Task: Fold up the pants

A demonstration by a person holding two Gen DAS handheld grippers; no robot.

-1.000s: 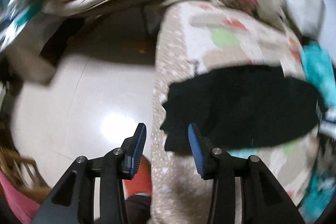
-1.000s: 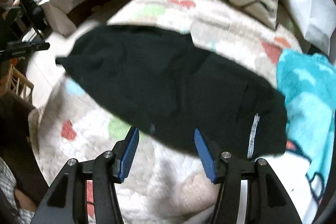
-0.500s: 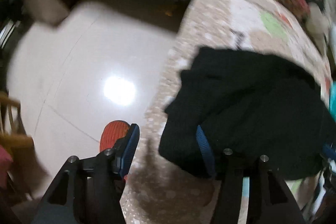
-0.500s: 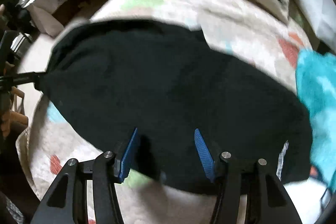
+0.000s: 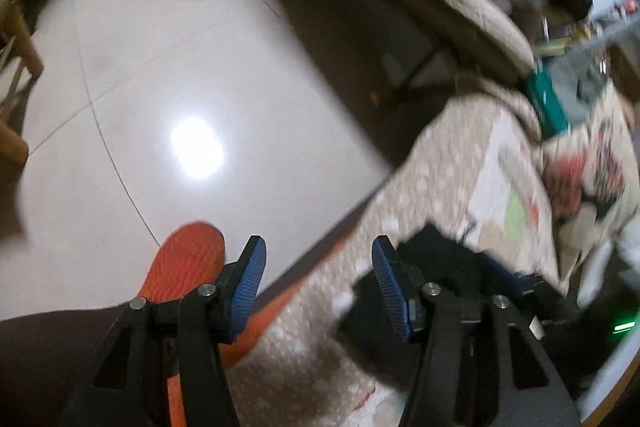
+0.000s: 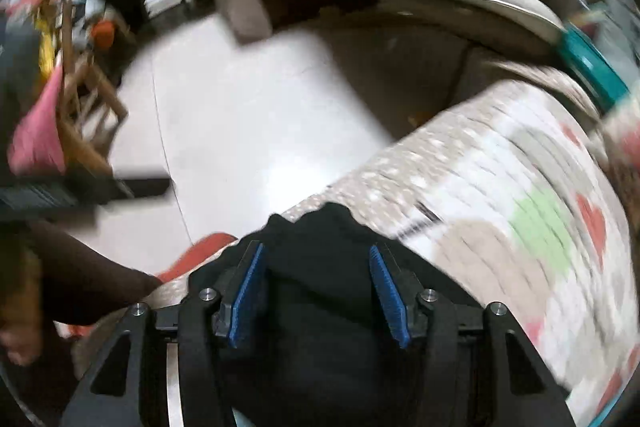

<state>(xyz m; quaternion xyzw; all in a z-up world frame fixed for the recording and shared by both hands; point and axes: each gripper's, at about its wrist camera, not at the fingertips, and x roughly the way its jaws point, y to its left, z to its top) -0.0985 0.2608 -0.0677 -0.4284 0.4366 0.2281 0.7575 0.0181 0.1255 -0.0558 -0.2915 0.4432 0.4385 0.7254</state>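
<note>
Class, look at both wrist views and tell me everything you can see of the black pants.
The black pants are dark, soft, matte fabric, bunched near the edge of the patterned blanket they lie on. One wavy hem edge points toward the floor. The right hand-held gripper hangs open over them; whether its pads touch is unclear. In the left view a corner shows beside one finger.

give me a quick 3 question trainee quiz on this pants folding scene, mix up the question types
1. True or false: the black pants lie on a patterned blanket.
2. Which tongs have pants fabric between their pads?
A. left tongs
B. right tongs
C. neither
3. Fill in: the foot on the floor by the bed wears an ______ slipper.

Key
1. True.
2. B; the left tongs frame only the blanket edge and floor, the pants lying off to their side.
3. Orange.
</note>
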